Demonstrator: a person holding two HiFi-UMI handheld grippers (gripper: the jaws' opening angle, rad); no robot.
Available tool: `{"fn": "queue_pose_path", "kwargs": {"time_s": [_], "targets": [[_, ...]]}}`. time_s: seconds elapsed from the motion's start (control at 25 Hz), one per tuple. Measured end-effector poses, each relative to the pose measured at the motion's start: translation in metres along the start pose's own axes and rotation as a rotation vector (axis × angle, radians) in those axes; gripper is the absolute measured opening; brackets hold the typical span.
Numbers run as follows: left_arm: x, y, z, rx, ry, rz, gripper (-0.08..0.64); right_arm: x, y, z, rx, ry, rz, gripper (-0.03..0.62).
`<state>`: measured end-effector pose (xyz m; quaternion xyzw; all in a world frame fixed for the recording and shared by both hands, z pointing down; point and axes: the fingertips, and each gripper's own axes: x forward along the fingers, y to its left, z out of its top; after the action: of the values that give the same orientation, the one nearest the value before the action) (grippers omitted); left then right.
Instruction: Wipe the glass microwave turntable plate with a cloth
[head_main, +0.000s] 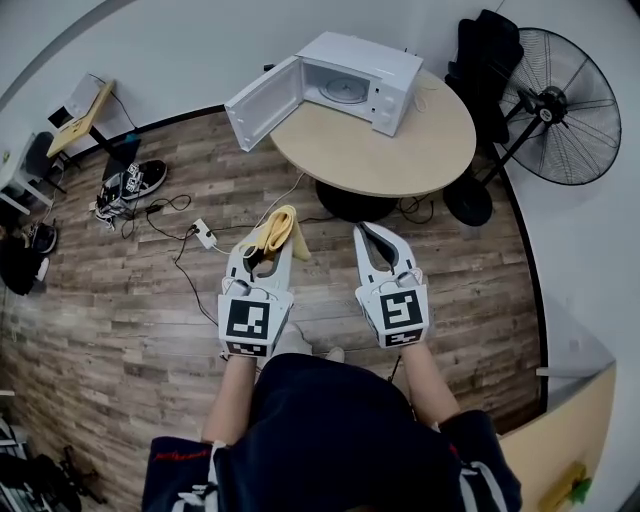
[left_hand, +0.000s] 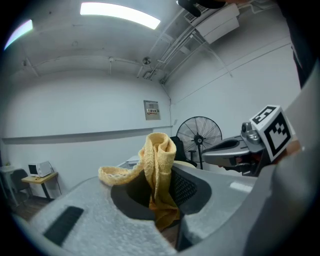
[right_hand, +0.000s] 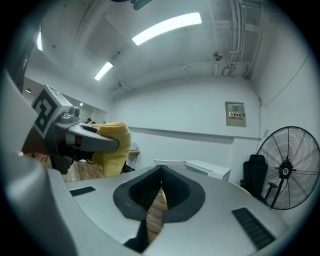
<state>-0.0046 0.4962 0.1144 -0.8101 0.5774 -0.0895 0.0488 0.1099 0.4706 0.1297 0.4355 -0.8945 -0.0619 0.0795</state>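
Note:
A white microwave (head_main: 345, 82) stands on the round wooden table (head_main: 400, 150) with its door (head_main: 262, 103) swung open to the left. The glass turntable plate (head_main: 343, 91) lies inside its cavity. My left gripper (head_main: 268, 243) is shut on a yellow cloth (head_main: 277, 229), which sticks up between the jaws in the left gripper view, cloth (left_hand: 159, 170). My right gripper (head_main: 374, 234) is shut with nothing in it; its tips meet in the right gripper view (right_hand: 160, 176). Both grippers hover over the floor, short of the table's near edge.
A large black standing fan (head_main: 560, 110) is at the right of the table, with a dark garment (head_main: 484, 60) on a chair behind. A power strip (head_main: 205, 233) and cables lie on the wooden floor at the left. Shoes (head_main: 130, 185) and a small desk (head_main: 80, 115) are farther left.

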Motion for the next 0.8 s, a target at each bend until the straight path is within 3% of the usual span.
{"fn": "queue_pose_path", "kwargs": {"time_s": [0.4,0.8], "targets": [[0.044,-0.001,0.004,0.015,-0.007,-0.027,0.057,0.022,-0.028,-0.009,-0.033,-0.003,-0.007,0.011],[0.129,0.046,-0.001,0.019,-0.017,-0.075,0.057,0.106,-0.066,-0.016,-0.026,0.021,-0.036,0.011]]}}
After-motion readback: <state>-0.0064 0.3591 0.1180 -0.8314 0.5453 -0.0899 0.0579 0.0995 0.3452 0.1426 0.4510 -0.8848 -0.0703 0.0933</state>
